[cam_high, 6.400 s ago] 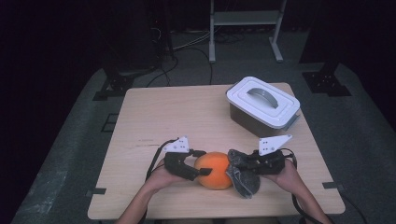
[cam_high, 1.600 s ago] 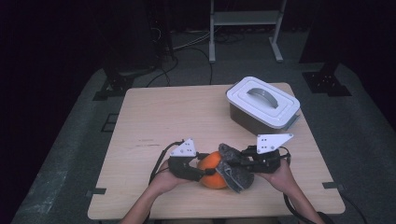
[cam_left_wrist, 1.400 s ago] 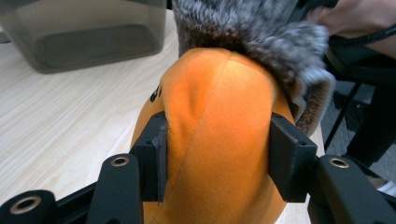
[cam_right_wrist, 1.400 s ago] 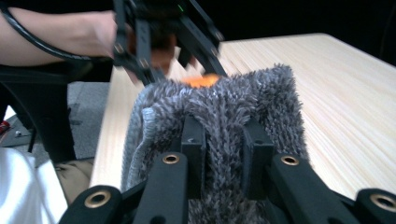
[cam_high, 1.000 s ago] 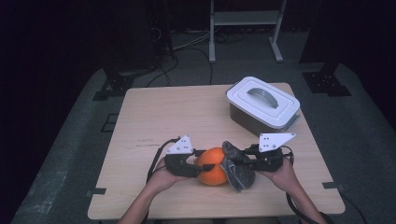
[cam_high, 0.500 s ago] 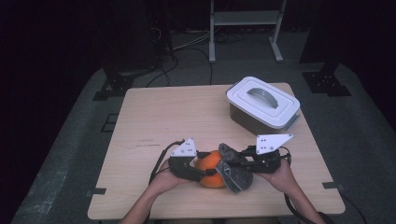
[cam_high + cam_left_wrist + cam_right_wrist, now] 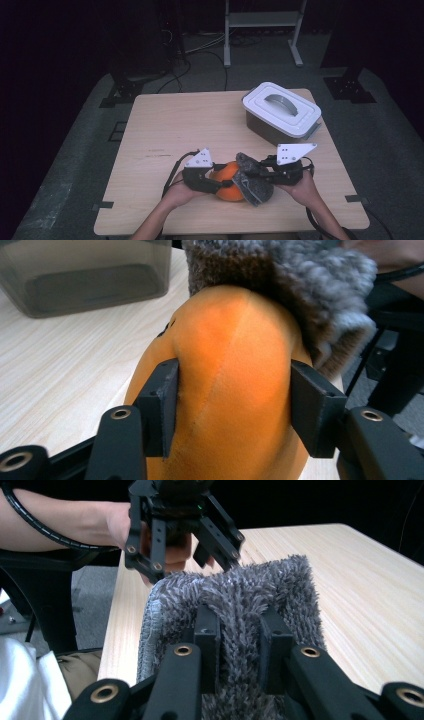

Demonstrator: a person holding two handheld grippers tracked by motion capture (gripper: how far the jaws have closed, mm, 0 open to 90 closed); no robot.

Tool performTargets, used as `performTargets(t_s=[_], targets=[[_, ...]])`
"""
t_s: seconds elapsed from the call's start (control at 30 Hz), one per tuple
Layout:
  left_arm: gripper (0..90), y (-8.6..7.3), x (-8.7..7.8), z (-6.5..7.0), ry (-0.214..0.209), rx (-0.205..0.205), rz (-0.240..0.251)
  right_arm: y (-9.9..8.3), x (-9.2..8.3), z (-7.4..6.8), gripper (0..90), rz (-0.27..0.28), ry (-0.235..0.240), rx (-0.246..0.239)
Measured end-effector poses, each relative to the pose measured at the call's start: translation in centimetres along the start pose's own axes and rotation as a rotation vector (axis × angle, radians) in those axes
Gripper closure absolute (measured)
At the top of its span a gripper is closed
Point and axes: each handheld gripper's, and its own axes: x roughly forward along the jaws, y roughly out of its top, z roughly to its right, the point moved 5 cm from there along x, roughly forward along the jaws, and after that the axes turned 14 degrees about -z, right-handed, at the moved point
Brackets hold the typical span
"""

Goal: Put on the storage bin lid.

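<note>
An orange soft ball (image 7: 226,175) rests on the wooden table (image 7: 180,125) near its front edge. My left gripper (image 7: 219,183) comes in from the left; in the left gripper view its pads (image 7: 162,405) press into both sides of the orange ball (image 7: 235,365). Its jaws have just been closing with the ball between them. A grey fluffy cloth (image 7: 255,186) lies against the ball's right side. My right gripper (image 7: 239,630) is shut on the cloth (image 7: 250,590), which drapes over the ball's top (image 7: 300,285).
A grey box with a white handled lid (image 7: 281,110) stands at the table's back right, its wall (image 7: 85,280) seen beyond the ball. The person's forearms enter from the front edge. Dark floor, cables and a metal stand lie behind the table.
The cloth has shifted a little over the ball, which showed more a second ago and less half a second ago. Both hands stay in about the same place.
</note>
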Motion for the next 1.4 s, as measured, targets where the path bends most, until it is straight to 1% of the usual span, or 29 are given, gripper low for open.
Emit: performTargets(t_s=[0.03,0.07,0.1,0.13,0.17,0.27,0.33,0.43,0.5,0.57,0.63,0.67,0.7,0.73,0.77,0.87,0.93,0.97,1.0,1.07,1.1,1.13,1.17,1.2,1.23,1.27,1.3,1.33,1.4], targets=[[43.6,0.0,-0.1,-0.1,0.007,-0.009,0.002,0.0,0.2,-0.1,74.1,-0.016,-0.009,-0.008],[44.1,0.0,-0.2,-0.2,0.009,-0.019,0.005,-0.2,0.3,0.0,74.1,-0.008,-0.008,-0.002],[44.3,-0.1,-0.3,-0.5,0.009,-0.039,0.013,-0.4,0.4,0.2,74.1,0.0,-0.007,0.005],[44.4,-0.1,-0.5,-0.7,0.01,-0.059,0.019,-0.7,0.4,0.4,74.1,-0.005,-0.011,0.01],[44.4,-0.2,-0.6,-1.0,0.008,-0.083,0.031,-1.0,0.3,0.7,74.1,-0.016,-0.018,0.019],[44.0,-0.4,-0.8,-1.5,0.008,-0.115,0.046,-1.9,0.3,1.2,74.1,-0.051,-0.032,0.045],[43.5,-0.3,-0.8,-1.5,0.005,-0.127,0.05,-1.8,0.1,1.3,74.1,-0.045,-0.041,0.045],[42.8,-0.2,-0.6,-1.5,0.009,-0.144,0.055,-1.0,0.1,0.7,74.1,-0.024,-0.042,0.021],[41.6,-0.2,-0.6,-1.7,0.019,-0.167,0.06,-0.7,0.4,0.4,73.9,-0.031,-0.048,0.005],[41.2,-0.3,-0.8,-1.9,0.018,-0.189,0.068,-0.9,0.5,0.5,74.0,-0.026,-0.043,0.01],[41.2,-0.4,-0.8,-2.0,0.003,-0.194,0.066,-1.3,0.5,0.8,74.1,-0.039,-0.037,0.022],[41.2,-0.4,-0.8,-1.9,-0.01,-0.187,0.06,-1.5,0.5,0.9,74.1,-0.044,-0.033,0.025],[41.1,-0.4,-0.8,-1.8,-0.011,-0.179,0.057,-1.7,0.4,1.0,74.1,-0.048,-0.029,0.036],[41.1,-0.3,-0.8,-1.7,-0.009,-0.16,0.055,-1.8,0.3,1.2,74.1,-0.044,-0.03,0.039],[41.0,-0.3,-0.7,-1.4,-0.013,-0.135,0.047,-1.8,0.1,1.2,74.1,-0.034,-0.028,0.049],[39.9,0.0,-0.3,-0.3,-0.023,-0.036,0.018,-1.4,-0.5,1.4,74.0,0.021,-0.02,0.06],[37.1,0.1,-0.1,0.2,-0.024,0.007,0.008,-1.5,-0.4,1.4,73.9,0.013,-0.012,0.064],[34.2,0.2,-0.1,0.4,-0.028,0.013,0.0,-1.8,-0.1,1.4,73.8,-0.003,0.0,0.066],[30.8,0.1,-0.1,0.5,-0.043,0.023,-0.01,-2.0,0.0,1.4,73.7,-0.003,0.016,0.07],[24.8,-0.1,-0.2,0.6,-0.063,0.04,-0.008,-2.3,0.3,1.2,73.6,-0.014,0.049,0.068],[22.5,-0.1,-0.2,0.6,-0.065,0.035,-0.005,-2.4,0.3,1.1,73.6,-0.025,0.059,0.06],[21.2,-0.2,-0.3,0.4,-0.057,0.033,-0.011,-2.5,0.3,1.1,73.6,-0.024,0.066,0.059],[21.5,-0.3,-0.2,0.4,-0.053,0.028,-0.015,-2.6,0.2,1.1,73.6,-0.026,0.073,0.06],[24.2,-0.4,-0.1,0.4,-0.058,0.03,-0.017,-2.7,0.2,1.1,73.6,-0.026,0.077,0.063],[29.4,-0.4,0.0,0.4,-0.059,0.033,-0.015,-2.7,0.2,1.2,73.6,-0.029,0.079,0.068],[34.6,-0.4,0.1,0.5,-0.049,0.04,-0.018,-2.7,0.1,1.3,73.6,-0.031,0.082,0.072],[39.4,-0.3,0.1,0.6,-0.039,0.055,-0.021,-2.6,0.1,1.2,73.6,-0.036,0.082,0.073],[43.4,-0.2,0.0,0.8,-0.019,0.076,-0.022,-2.3,-0.1,1.1,73.8,-0.035,0.075,0.07],[47.0,0.2,-0.1,1.2,0.008,0.109,-0.025,-1.4,-0.6,0.7,74.0,-0.003,0.071,0.055]])
